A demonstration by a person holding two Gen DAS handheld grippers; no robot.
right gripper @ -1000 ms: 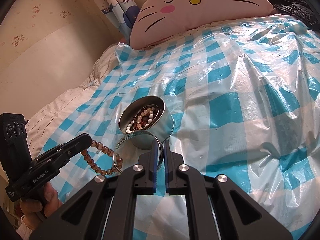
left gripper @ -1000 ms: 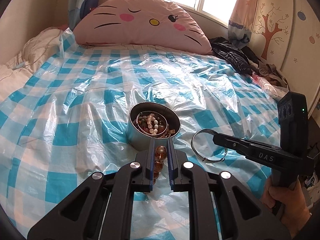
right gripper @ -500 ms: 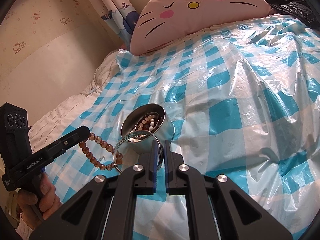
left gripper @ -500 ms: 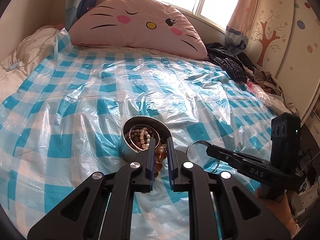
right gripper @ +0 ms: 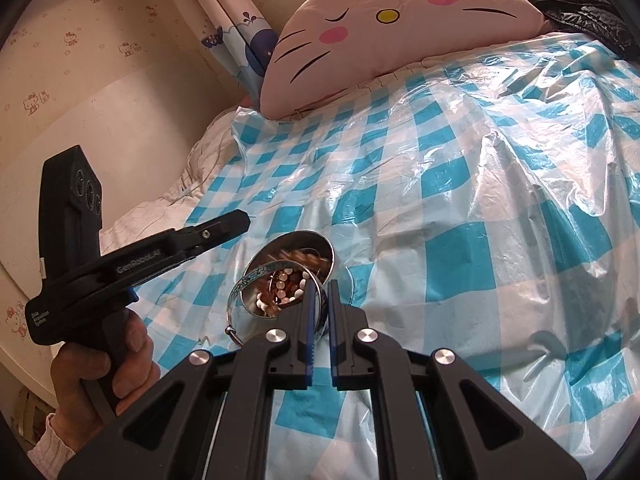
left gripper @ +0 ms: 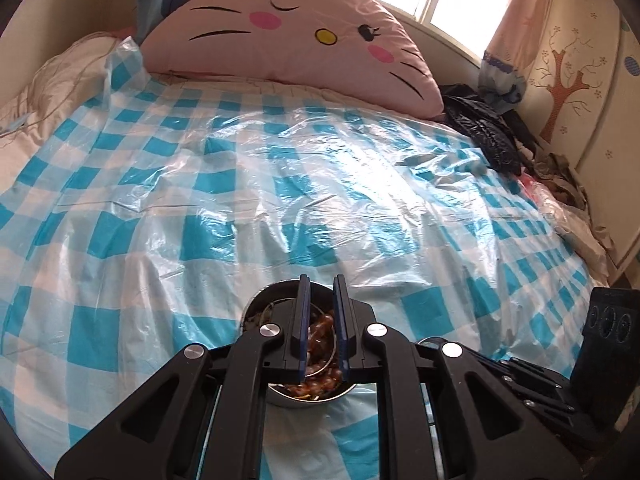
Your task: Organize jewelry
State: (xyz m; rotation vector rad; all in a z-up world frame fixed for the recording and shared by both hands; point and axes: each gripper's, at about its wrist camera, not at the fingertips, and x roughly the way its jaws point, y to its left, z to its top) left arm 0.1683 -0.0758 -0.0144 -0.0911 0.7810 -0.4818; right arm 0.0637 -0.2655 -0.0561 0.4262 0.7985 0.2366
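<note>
Pinching a bangle (right gripper: pixel 276 280) at lower center, the right gripper (right gripper: pixel 319 292) hovers beside the tin (right gripper: pixel 256 304) (left gripper (left gripper: pixel 322 304) nearly closed).

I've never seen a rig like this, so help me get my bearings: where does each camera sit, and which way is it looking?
Left wrist view: sits on the left tongs, looking along them down at the metal tin on the bed; the right tongs' body shows at the right edge.
Right wrist view: sits on the right tongs, which pinch a bangle over the tin; the left tongs and hand show.
Both share the tin, checked plastic sheet and cat pillow.
</note>
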